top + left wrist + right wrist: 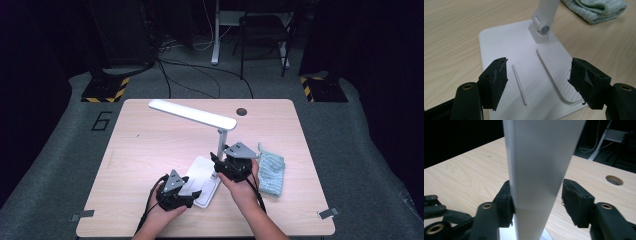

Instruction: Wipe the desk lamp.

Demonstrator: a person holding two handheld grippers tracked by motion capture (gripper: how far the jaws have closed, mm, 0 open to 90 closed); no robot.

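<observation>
Left gripper [537, 82] fingers spread over lamp base [524, 62] edge, right gripper [536, 202] fingers loosely straddling lamp post [536, 170].

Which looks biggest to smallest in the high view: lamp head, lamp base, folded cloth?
1. Lamp head, the longest by far.
2. Lamp base, partly hidden by both hands, so its full extent is unsure.
3. Folded cloth, close to the visible base in area; treat these two as nearly tied.

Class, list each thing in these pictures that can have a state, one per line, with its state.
White folding desk lamp: unfolded, arm upright, head level, unlit.
Pale blue terry cloth: folded, lying beside the lamp base.
Left gripper: open over the lamp base.
Right gripper: around the lamp arm; one side touches, the other stands apart.
</observation>
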